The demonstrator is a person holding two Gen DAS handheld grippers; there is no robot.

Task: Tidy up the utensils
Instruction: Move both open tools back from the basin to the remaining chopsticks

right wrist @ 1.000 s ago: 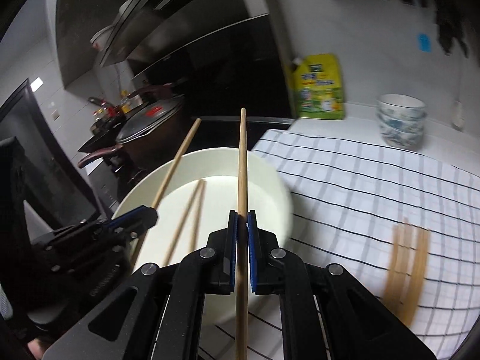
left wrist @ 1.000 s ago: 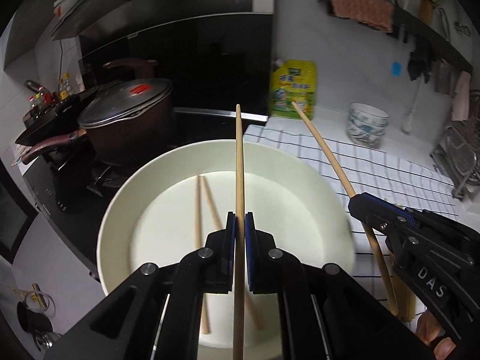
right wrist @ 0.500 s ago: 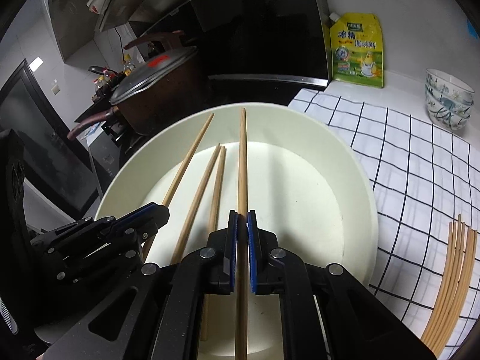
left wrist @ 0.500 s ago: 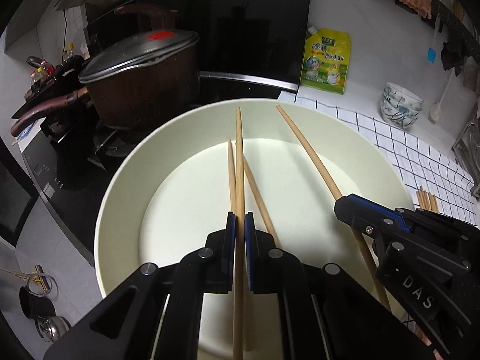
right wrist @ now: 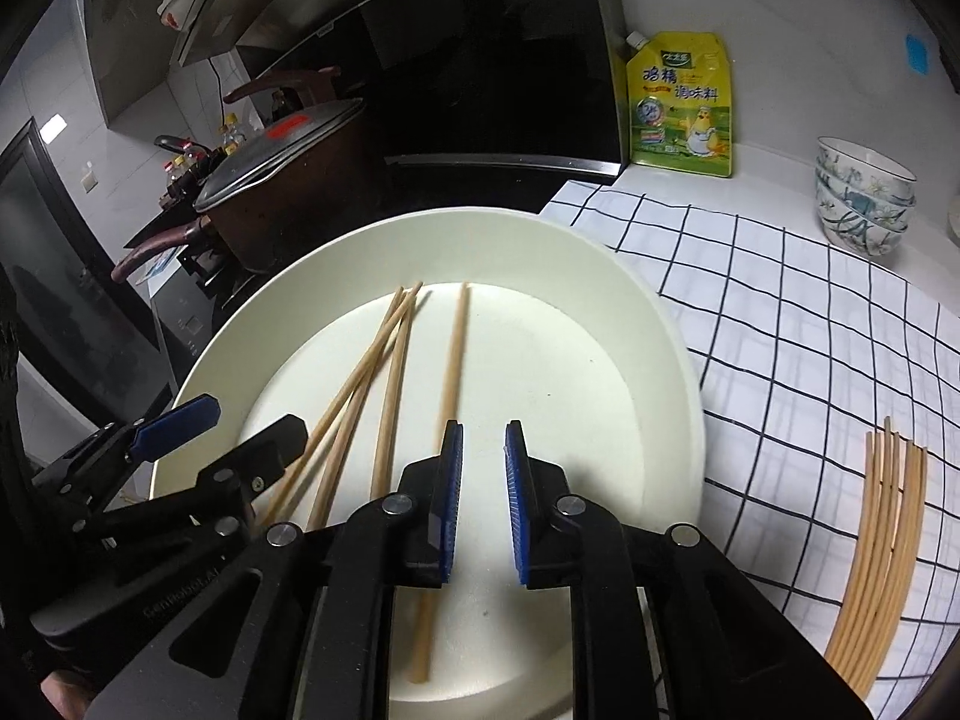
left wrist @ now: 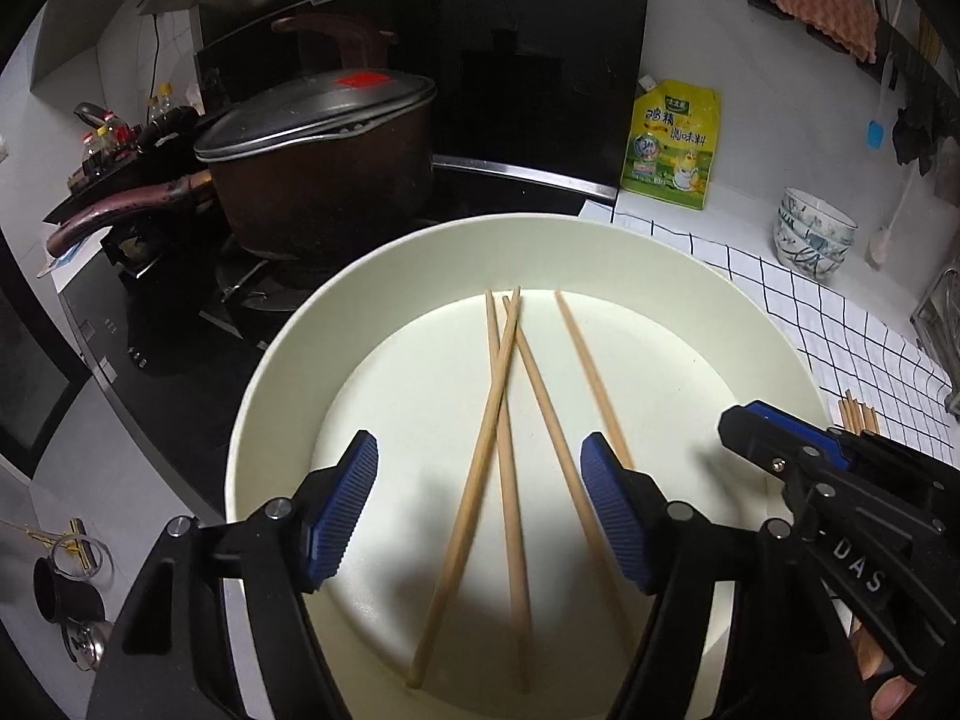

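Note:
Several wooden chopsticks (left wrist: 504, 396) lie loose in the wide white plate (left wrist: 270, 372). My left gripper (left wrist: 480, 510) hangs low over the plate, its jaws opening wide, and the sticks lie on the plate beneath the gap, free of the blue pads (left wrist: 345, 510). My right gripper (right wrist: 483, 498) is over the same plate (right wrist: 660, 324), its jaws just opening. A blurred chopstick (right wrist: 456, 354) lies below its left finger, clear of both pads. Each gripper shows in the other's view: the right gripper (left wrist: 744, 426) and the left gripper (right wrist: 234, 426).
A bundle of chopsticks (right wrist: 882, 552) lies on the checked cloth (right wrist: 780, 312) right of the plate. A lidded brown pot (left wrist: 312, 162) sits on the stove behind. A yellow seasoning pouch (left wrist: 672, 144) and stacked bowls (left wrist: 813, 234) stand by the wall.
Both grippers came down over the plate and let go of their chopsticks. The left jaws spread wide, the right jaws parted a little. Both sticks now lie in the plate.

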